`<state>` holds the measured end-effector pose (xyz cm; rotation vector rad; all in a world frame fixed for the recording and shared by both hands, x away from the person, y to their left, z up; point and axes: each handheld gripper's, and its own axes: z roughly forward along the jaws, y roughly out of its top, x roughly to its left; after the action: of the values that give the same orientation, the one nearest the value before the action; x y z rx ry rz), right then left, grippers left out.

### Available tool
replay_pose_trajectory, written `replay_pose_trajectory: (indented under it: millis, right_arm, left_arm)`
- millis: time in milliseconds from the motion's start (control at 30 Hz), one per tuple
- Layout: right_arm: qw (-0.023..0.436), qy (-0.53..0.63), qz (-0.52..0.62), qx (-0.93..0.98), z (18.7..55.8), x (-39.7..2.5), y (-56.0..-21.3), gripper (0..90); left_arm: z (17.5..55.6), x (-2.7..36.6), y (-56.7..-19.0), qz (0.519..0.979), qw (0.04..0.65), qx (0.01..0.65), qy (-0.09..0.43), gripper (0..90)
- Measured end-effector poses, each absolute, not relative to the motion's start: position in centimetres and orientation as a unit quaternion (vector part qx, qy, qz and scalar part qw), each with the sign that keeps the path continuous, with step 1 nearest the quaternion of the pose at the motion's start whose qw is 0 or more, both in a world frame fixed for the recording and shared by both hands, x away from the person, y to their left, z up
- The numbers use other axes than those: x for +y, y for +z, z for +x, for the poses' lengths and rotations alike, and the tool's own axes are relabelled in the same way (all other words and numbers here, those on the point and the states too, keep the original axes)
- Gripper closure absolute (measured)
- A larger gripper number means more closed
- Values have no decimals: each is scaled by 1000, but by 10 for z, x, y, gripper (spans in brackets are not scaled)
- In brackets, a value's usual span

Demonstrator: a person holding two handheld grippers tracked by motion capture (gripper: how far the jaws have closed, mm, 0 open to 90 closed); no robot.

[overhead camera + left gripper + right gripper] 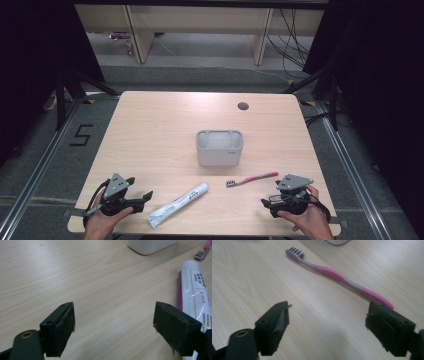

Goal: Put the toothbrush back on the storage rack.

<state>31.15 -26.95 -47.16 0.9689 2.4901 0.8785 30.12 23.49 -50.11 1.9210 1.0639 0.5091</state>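
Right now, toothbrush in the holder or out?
Out. The pink toothbrush lies flat on the table, in front of the grey holder, near the open right gripper.

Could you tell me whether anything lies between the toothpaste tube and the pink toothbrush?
No: in the high view, only bare table separates the toothpaste tube from the pink toothbrush.

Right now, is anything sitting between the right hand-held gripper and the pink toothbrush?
Nothing visible. The right hand-held gripper is open, with bare table up to the pink toothbrush, whose handle end lies by one jaw.
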Motion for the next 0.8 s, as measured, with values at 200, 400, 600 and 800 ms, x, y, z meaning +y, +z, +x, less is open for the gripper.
replay_pose_trajectory:
  millis: [200, 400, 600, 800]
  right_arm:
    - [169, 303, 315, 883, 318, -262, -466, 201]
    - [172, 286, 277, 901, 333, -251, -453, 251]
    - [152, 277, 264, 911, 350, -248, -450, 331]
    - [135, 244, 274, 920, 360, -243, -455, 385]
  left_arm:
    - [301, 234, -501, 767, 432, 427, 203, 173]
    - [301, 235, -501, 769, 429, 427, 205, 174]
    - [301, 234, -503, 768, 432, 429, 200, 174]
    - [302, 234, -503, 767, 432, 429, 201, 174]
